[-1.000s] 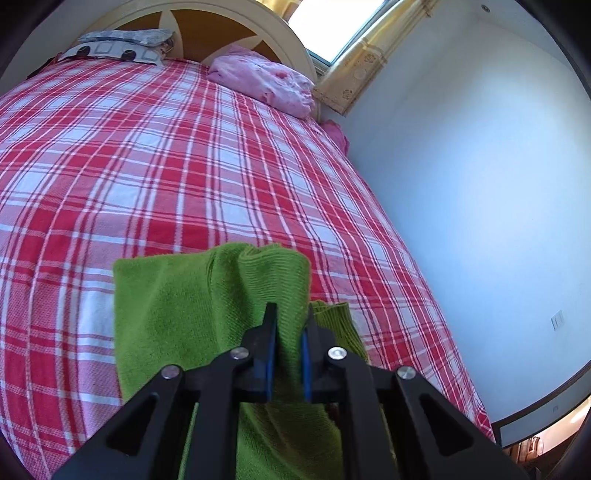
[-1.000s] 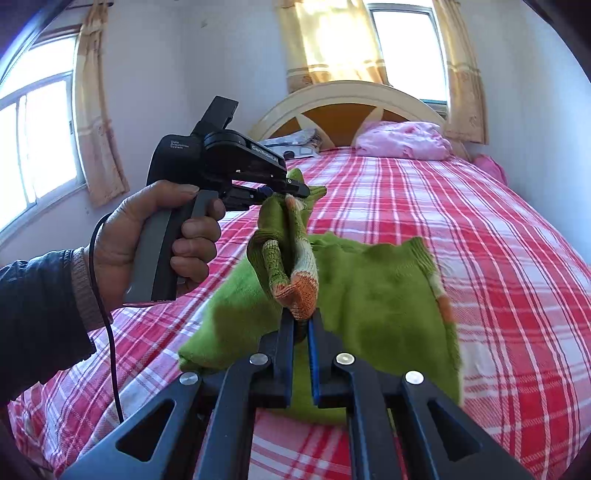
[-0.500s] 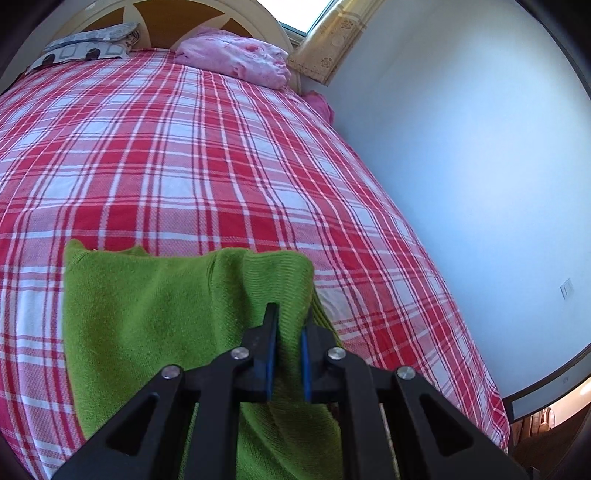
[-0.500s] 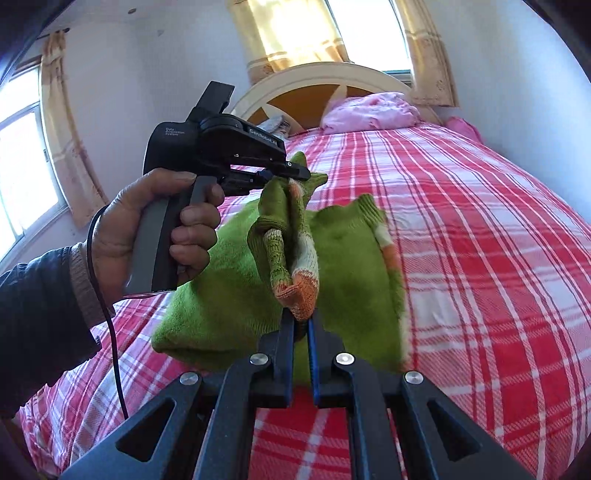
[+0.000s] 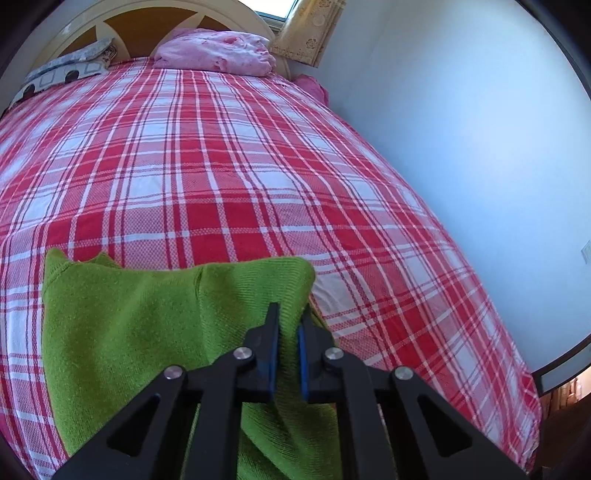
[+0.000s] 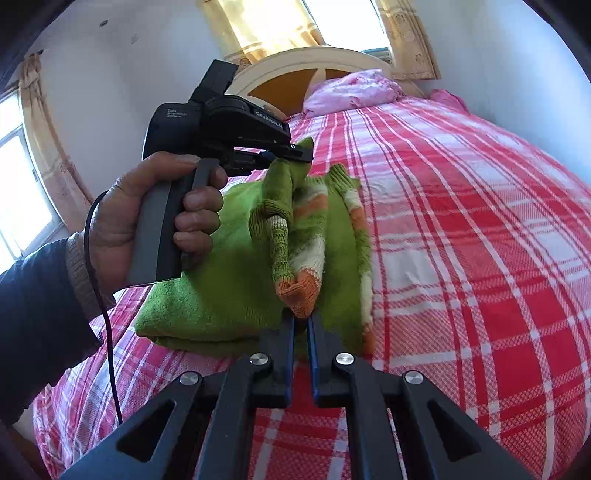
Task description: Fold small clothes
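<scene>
Knitwear, a small green sweater (image 6: 221, 295), lay partly on the bed's red and white checked bedspread (image 5: 221, 166) and partly lifted between the two claws. The left claw (image 5: 287, 328) was clenched on a fold of the plain green knit, its blue-lined fingers pinching the fabric near the garment's right-hand top corner in the left wrist view, while the rest of the sweater spread down and to the left over the bedspread. In the right wrist view that same claw appeared above the sweater, held by a hand (image 6: 147, 218) in a dark sleeve with a thin black cable hanging from the handle, and a strip of green knit rose up into its tip. The right claw (image 6: 301, 319) was clenched on an orange, cream and green striped cuff, with the sleeve running up from it toward the left claw. Beneath the raised sleeve the body of the sweater sat in a doubled-over bundle, its striped hem turned toward the right. At the head of the bed lay a pink pillow (image 5: 218, 53) and a patterned grey pillow (image 5: 66, 70) against a cream headboard (image 6: 317, 61), with yellow curtains (image 6: 258, 26) behind.
</scene>
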